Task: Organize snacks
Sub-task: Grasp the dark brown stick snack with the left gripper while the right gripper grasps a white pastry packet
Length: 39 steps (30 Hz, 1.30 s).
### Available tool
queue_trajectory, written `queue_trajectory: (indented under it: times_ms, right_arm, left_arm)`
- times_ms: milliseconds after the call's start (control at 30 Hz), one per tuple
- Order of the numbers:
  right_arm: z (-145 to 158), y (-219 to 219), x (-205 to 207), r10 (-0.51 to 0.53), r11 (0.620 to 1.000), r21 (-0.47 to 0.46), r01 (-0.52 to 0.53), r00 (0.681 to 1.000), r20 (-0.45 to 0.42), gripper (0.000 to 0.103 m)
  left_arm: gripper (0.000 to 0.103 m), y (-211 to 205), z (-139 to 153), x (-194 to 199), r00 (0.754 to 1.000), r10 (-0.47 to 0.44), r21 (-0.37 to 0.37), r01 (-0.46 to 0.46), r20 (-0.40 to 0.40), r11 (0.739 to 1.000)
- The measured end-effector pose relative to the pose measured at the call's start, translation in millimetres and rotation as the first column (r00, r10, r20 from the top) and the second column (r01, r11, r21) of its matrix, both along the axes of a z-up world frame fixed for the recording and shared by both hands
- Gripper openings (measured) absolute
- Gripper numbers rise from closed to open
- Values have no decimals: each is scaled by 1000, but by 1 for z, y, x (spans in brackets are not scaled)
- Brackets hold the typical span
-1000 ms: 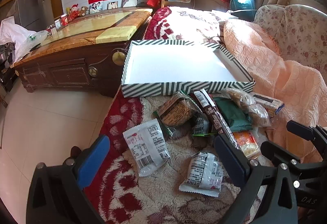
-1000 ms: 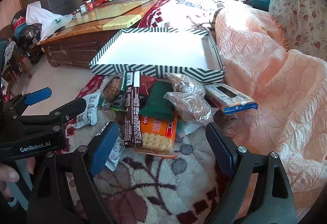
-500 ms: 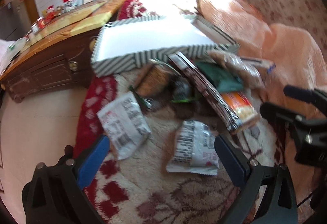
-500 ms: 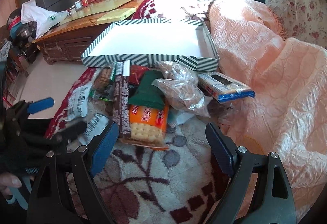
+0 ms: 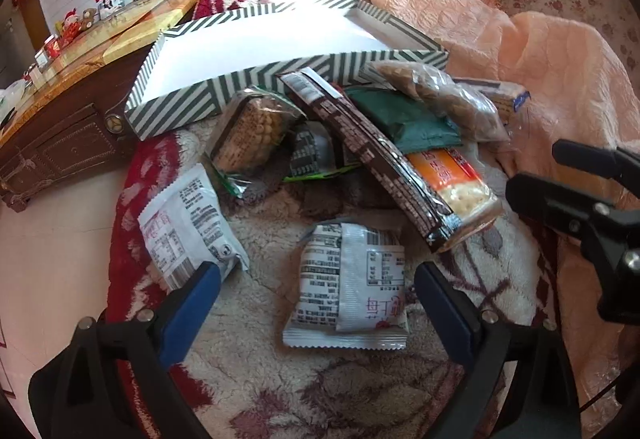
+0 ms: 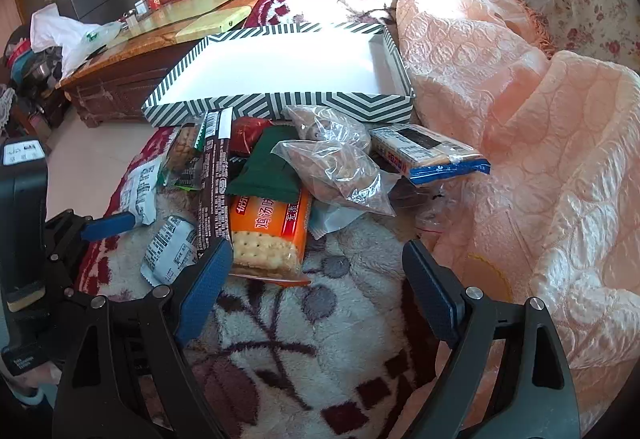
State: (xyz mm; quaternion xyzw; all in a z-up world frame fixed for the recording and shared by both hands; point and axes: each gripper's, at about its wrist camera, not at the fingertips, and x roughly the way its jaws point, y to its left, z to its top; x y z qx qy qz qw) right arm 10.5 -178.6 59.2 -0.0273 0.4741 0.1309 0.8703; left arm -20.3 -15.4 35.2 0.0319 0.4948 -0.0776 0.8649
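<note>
Underneath everything lies a fleecy blanket patterned in cream and dark red, with a peach quilt bunched along its right side. On the blanket stands a shallow striped box with a white inside, holding nothing; the snacks lie heaped just in front of its near wall.

Largest in the heap is an orange cracker pack printed with Chinese characters, crackers pictured at its near end. A long dark brown bar wrapper lies slantwise along its left edge, and a dark green packet overlaps its far end. Two clear bags of brown pieces rest on the green packet, and to their right sits a blue-edged biscuit pack, touching the quilt. Left of the bar, a clear tray pack of small round biscuits leans toward the box.

Two white sachets lie apart from the heap, printed with small text, barcodes and red Chinese characters: one white sachet sits between the fingers of the left gripper, the other sachet is by its left finger.

Both jaws stand released: the left gripper straddles the sachet without touching it, and the right gripper hovers over bare blanket just before the cracker pack.
</note>
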Motion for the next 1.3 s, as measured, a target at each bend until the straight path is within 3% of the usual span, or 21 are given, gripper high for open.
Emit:
queue_trajectory:
  times_ms: [233,433,533,600,633,767,900,1100,1300]
  right_arm:
    - [-1,-3,1,-14,1000,5,14,1000,-5,87]
    - [0,-13,2,-33,999,23,33,999,-2,87]
    - [-1,-17,2,-37,999,30,37,999,-8,87]
    - [-3,-19,2,-42,998,36,43,999,-13,87]
    - [-3,-20,3,-43,998,39,44,999,-16,87]
    - [-5,-24,4,-49,997,54,50,999,-23,87]
    - [-6,-26,6,-55,996,68,58,998,-35,87]
    - [-9,-11,3,-18,994,105,25,997,-73,87]
    - [-23,34,-6,110,984,160,-85,982,-156,87]
  left_arm:
    - [99,11,22,21,996,85,-78,-83,12,993]
    - [94,-4,25,50,991,130,-109,-133,-31,985]
    - [84,-13,17,63,987,138,-113,-146,-80,983]
    - [72,-15,10,70,983,147,-117,-160,-113,980]
    - [70,-14,8,72,981,154,-125,-169,-117,978]
    - [46,-5,9,74,982,146,-171,-165,-117,971]
    - [43,11,12,67,986,116,-197,-138,-119,971]
    - [41,25,24,45,993,92,-166,-102,-69,981]
    - [41,53,34,32,993,114,-183,-120,-44,976]
